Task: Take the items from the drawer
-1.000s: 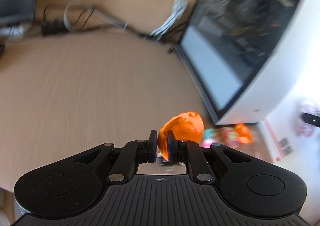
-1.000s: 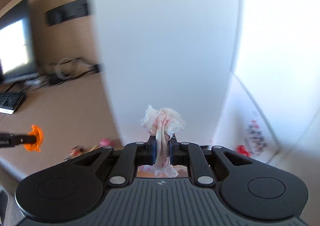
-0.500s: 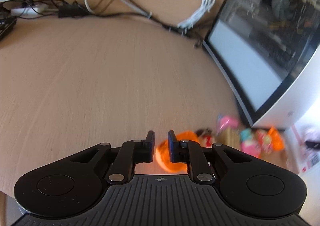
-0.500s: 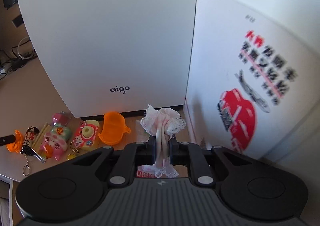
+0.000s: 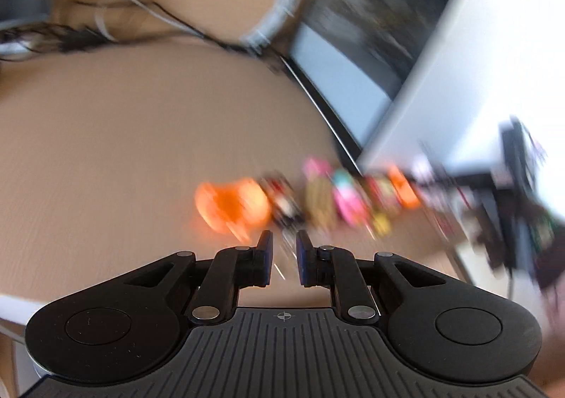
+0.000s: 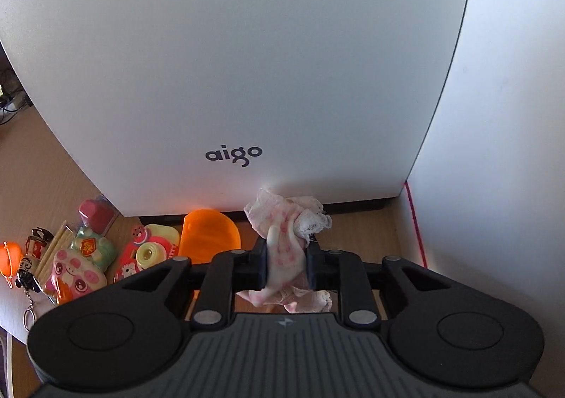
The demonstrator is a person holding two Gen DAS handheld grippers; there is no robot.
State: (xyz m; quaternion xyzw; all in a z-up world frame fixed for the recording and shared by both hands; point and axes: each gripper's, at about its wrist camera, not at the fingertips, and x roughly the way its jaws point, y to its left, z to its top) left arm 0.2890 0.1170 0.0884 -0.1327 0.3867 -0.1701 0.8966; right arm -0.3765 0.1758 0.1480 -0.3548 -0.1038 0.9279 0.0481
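Note:
My right gripper point(image 6: 285, 249) is low over the wooden table, close to the front of a white computer case point(image 6: 247, 62). Its jaws are opening, and a pink lace-trimmed cloth point(image 6: 282, 218) still fills the gap between the pads. My left gripper point(image 5: 284, 242) has its jaws almost together with nothing between them. In the blurred left wrist view an orange toy point(image 5: 229, 207) lies on the table point(image 5: 123, 133) just ahead of it and slightly left. This toy is at the left end of a row of small toys point(image 5: 346, 204).
The row runs left of the cloth: an orange plastic cup point(image 6: 208, 232), a toy camera point(image 6: 148, 249), a pink pig figure point(image 6: 76, 274) and a small doll with a keyring point(image 6: 30, 267). A white panel point(image 6: 494, 151) stands at the right. Cables point(image 5: 106, 34) lie at the table's back.
My left gripper let go of the orange toy, which now lies on the table, and drew back. My right gripper came down in front of the white case with the cloth, and its jaws widened.

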